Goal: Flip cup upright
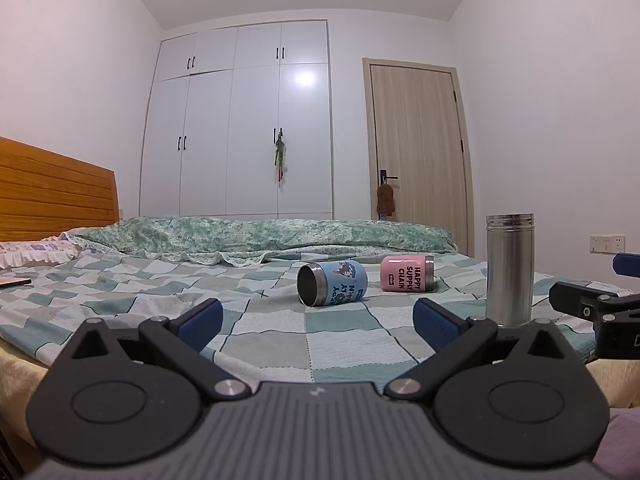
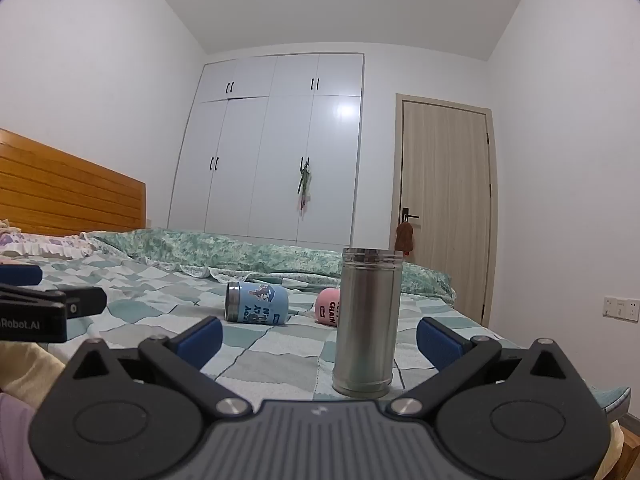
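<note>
A blue cup (image 1: 333,283) lies on its side on the checked bed cover, its open mouth turned left toward me. A pink cup (image 1: 406,279) lies on its side just right of it. A tall steel flask (image 1: 509,270) stands upright at the right. My left gripper (image 1: 318,326) is open and empty, well short of the blue cup. In the right wrist view the blue cup (image 2: 257,303) and the pink cup (image 2: 328,306) lie beyond the flask (image 2: 366,322), which stands between my fingers' line. My right gripper (image 2: 319,346) is open and empty.
The bed (image 1: 120,292) has a rumpled green quilt (image 1: 260,236) along the far side and a wooden headboard (image 1: 52,192) at the left. A white wardrobe (image 1: 240,128) and a door (image 1: 418,152) stand behind. The other gripper shows at the view's right edge (image 1: 596,312).
</note>
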Tool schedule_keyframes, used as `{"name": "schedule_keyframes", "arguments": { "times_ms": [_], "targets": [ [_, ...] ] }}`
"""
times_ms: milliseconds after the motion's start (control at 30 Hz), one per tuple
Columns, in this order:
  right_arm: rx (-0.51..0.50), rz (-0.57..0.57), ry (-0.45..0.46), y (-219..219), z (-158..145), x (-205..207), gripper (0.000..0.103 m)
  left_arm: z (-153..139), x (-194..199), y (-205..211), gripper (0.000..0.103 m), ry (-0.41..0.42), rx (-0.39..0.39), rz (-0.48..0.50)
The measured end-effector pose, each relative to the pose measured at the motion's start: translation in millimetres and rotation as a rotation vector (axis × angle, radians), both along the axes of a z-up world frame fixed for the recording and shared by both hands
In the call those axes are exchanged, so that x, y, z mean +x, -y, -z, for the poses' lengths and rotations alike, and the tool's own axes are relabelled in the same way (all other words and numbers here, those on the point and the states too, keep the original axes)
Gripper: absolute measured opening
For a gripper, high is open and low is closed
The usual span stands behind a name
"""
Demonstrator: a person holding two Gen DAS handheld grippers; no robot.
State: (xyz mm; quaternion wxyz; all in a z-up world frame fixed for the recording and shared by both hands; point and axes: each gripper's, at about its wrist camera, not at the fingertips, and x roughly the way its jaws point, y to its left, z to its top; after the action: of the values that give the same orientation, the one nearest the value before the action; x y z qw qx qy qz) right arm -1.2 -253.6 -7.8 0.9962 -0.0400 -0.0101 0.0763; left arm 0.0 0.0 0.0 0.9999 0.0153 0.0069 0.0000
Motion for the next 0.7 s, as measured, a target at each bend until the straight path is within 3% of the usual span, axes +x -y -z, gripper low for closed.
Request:
{"name": "schedule_keyframes", "arguments": {
  "times_ms": [700],
  "targets": [
    [-0.001,0.000,0.002,-0.8,-0.6,-1.5,0.103,0.0,0.0,-0.1,0.103,-0.001,-0.003,0.000]
  ]
}}
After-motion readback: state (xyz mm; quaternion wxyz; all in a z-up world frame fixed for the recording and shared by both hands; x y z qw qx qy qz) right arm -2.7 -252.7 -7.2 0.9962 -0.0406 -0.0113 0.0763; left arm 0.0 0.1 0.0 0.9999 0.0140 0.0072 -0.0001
